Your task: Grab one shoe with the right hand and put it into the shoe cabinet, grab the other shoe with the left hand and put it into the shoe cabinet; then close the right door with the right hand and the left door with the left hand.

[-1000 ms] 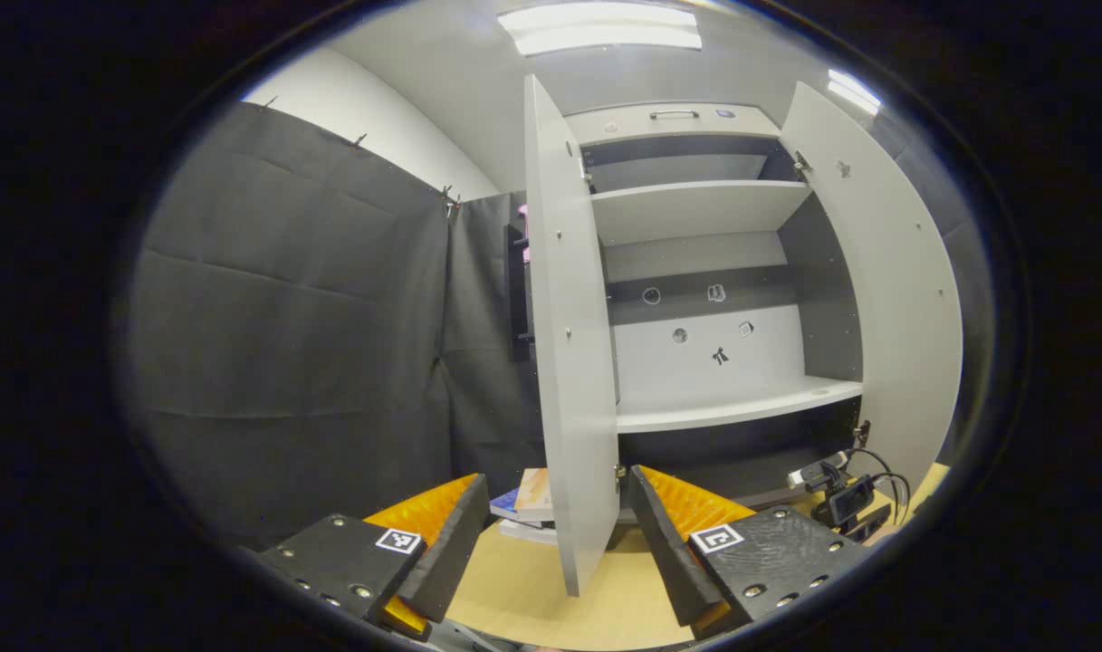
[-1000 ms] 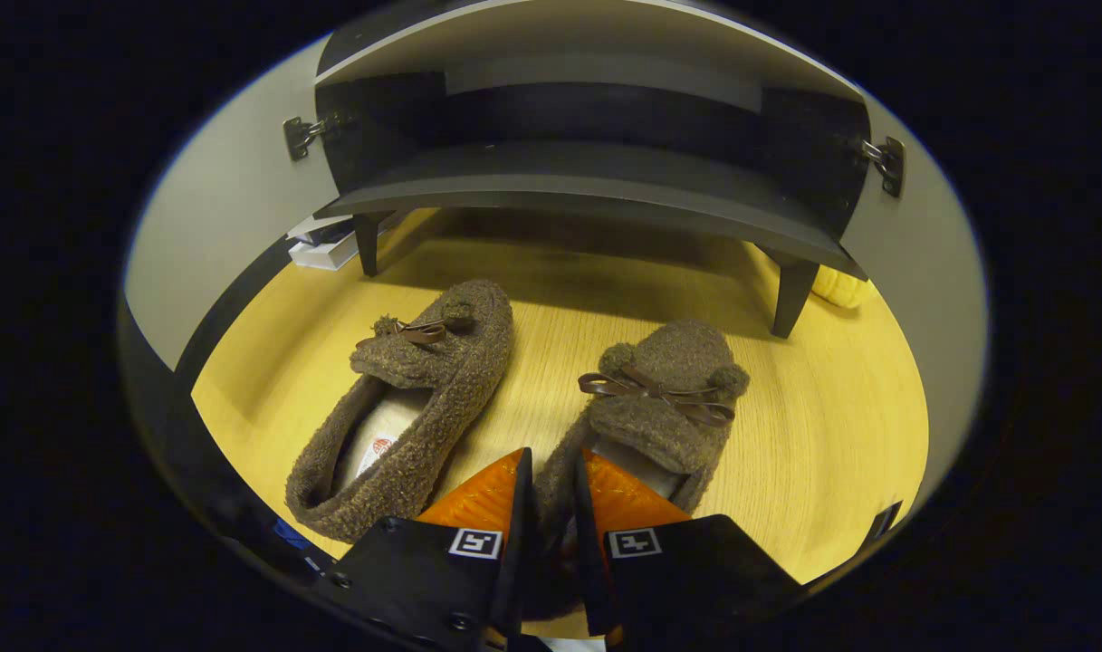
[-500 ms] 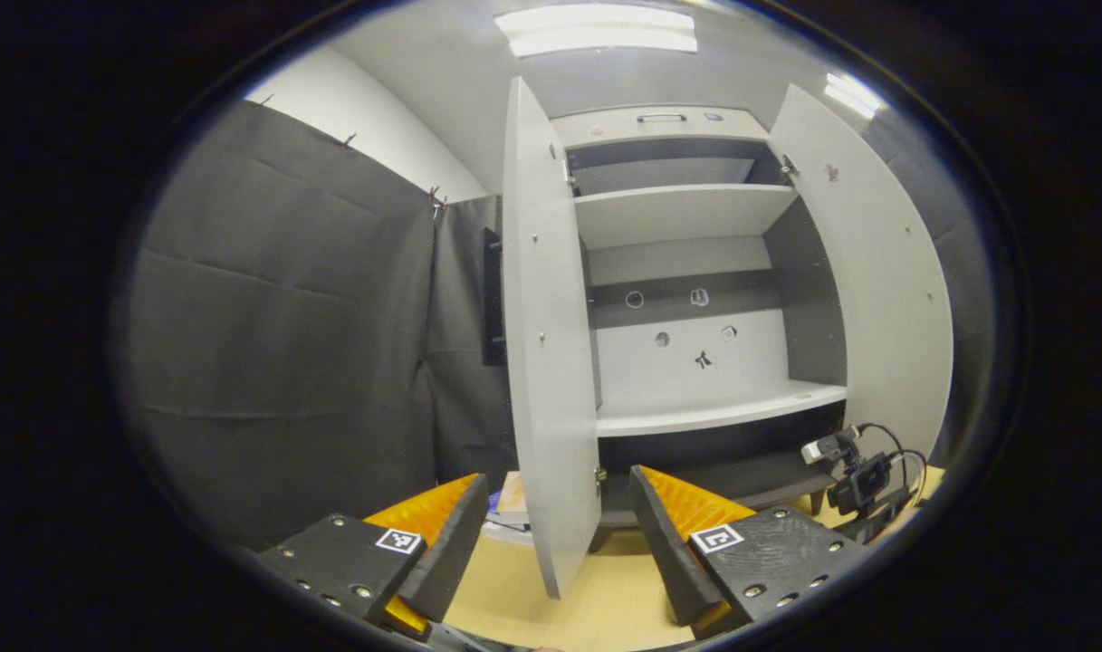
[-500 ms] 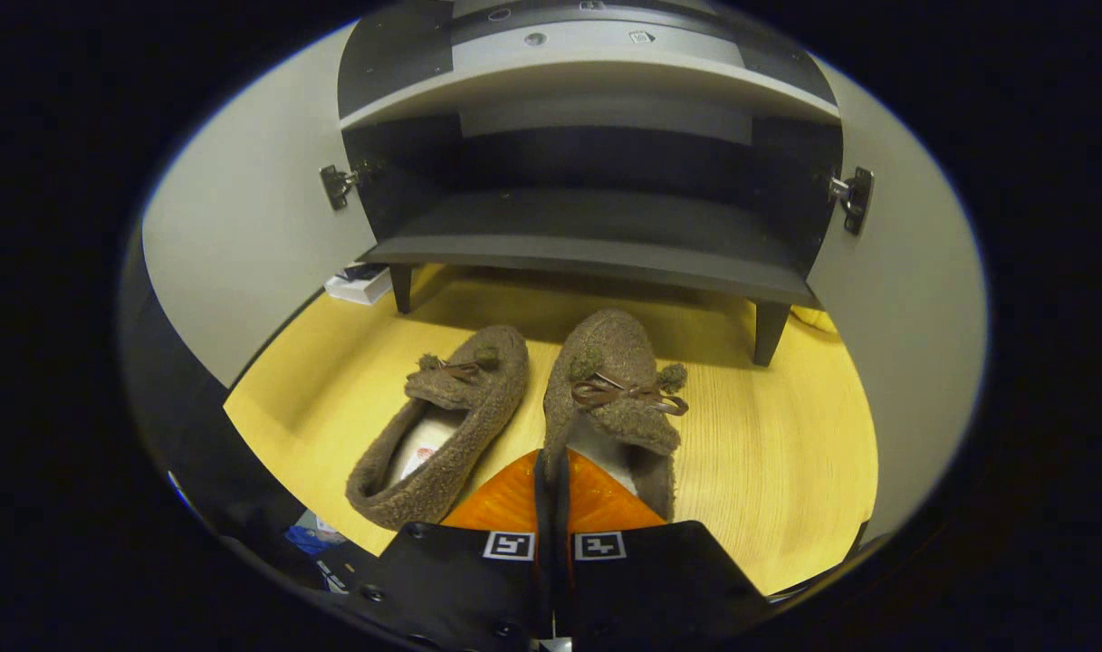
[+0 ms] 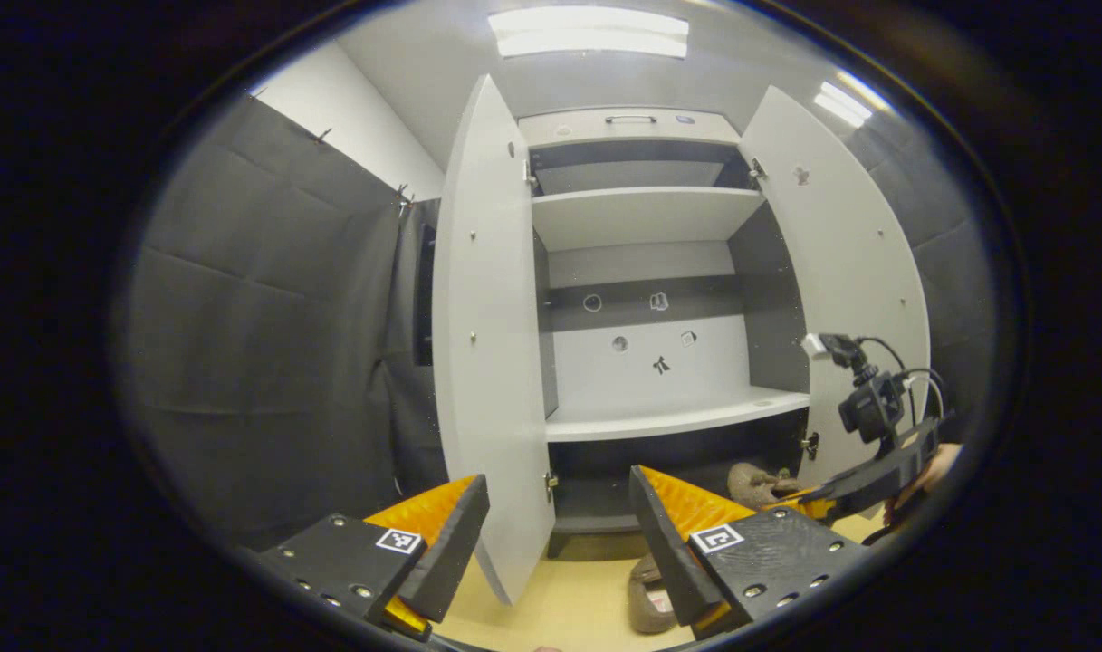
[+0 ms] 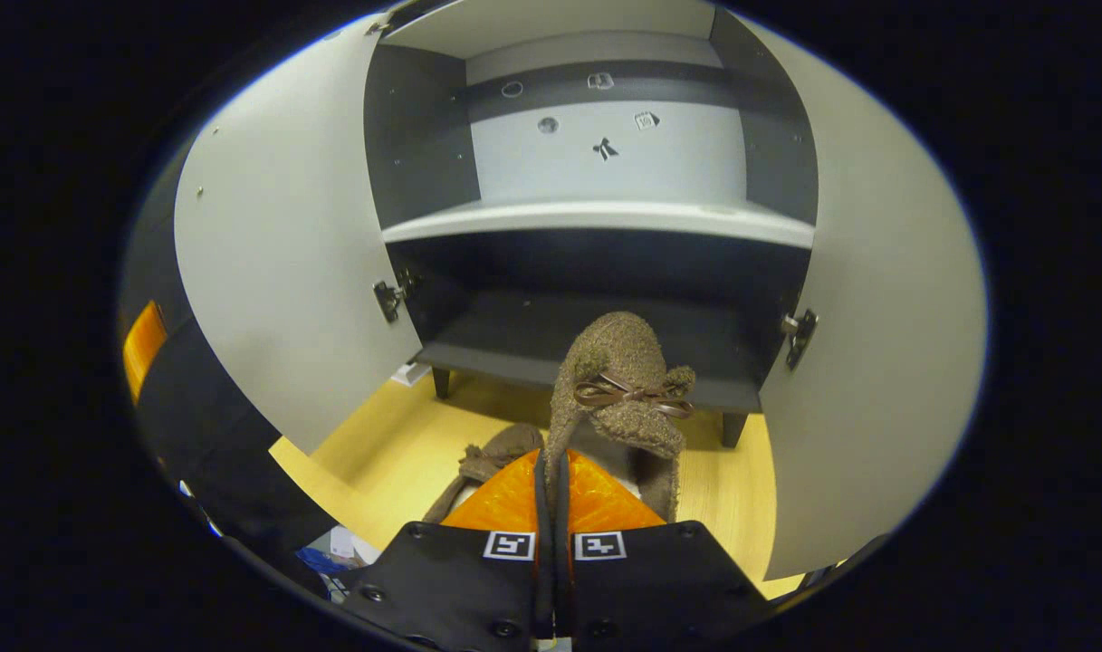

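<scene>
The shoe cabinet (image 5: 641, 426) stands with its left door (image 5: 487, 362) and right door (image 5: 840, 272) swung wide. My right gripper (image 6: 551, 489) is shut on the side wall of a fuzzy brown shoe with a bow (image 6: 618, 389), held off the floor with its toe pointing at the dark bottom shelf (image 6: 532, 349). The other shoe (image 6: 492, 453) lies on the wooden floor just below and to the left. In the left gripper view, the held shoe (image 5: 759, 480) hangs in front of the bottom shelf and the second shoe (image 5: 650, 598) lies beside my open, empty left gripper (image 5: 555, 543).
The cabinet stands on short dark legs (image 6: 440, 380) above the light wooden floor (image 6: 388, 453). A white box (image 6: 413, 371) lies on the floor by the left door. Higher up are a white middle shelf (image 5: 668, 421) and an upper shelf (image 5: 641, 213). Black cloth (image 5: 270, 344) hangs left of the cabinet.
My right gripper closed tight on the right-hand shoe and lifted it off the floor toward the cabinet's bottom shelf. The left gripper swung round to face the cabinet more squarely, still open.
</scene>
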`<state>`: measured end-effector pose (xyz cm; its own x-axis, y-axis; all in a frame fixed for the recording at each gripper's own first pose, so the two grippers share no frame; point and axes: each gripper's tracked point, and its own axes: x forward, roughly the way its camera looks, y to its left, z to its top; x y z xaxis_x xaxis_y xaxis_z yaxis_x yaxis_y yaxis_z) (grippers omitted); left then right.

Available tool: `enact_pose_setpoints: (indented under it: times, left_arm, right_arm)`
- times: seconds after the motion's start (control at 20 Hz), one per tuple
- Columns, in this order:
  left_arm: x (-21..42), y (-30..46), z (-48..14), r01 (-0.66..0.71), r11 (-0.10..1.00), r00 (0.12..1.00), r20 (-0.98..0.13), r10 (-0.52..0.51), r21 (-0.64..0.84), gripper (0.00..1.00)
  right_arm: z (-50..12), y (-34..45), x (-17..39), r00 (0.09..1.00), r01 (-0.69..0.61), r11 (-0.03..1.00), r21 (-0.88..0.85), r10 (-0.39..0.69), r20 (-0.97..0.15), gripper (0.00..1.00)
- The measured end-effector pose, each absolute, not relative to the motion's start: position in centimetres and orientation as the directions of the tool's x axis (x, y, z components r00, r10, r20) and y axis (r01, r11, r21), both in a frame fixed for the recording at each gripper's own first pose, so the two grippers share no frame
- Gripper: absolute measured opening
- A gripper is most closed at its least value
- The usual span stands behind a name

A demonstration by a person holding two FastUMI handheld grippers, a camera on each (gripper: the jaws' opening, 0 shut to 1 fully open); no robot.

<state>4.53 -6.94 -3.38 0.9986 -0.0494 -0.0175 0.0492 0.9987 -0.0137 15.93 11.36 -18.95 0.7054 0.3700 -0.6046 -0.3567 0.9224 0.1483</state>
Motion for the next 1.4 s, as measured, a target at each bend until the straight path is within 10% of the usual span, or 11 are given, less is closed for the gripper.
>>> enact_pose_setpoints:
  times: [0.9,1.4]
  left_arm:
    - [8.4,-8.4,-5.9,0.106,0.993,0.994,-0.018,-0.107,-0.050,0.96]
    - [9.1,-7.3,-7.4,0.086,0.995,0.995,-0.039,-0.088,-0.046,0.91]
  right_arm:
    - [-3.2,11.5,32.3,0.878,-0.333,0.943,-0.011,0.306,-0.367,0.02]
    - [-6.0,11.8,42.0,0.843,-0.271,0.963,-0.016,0.229,-0.487,0.02]
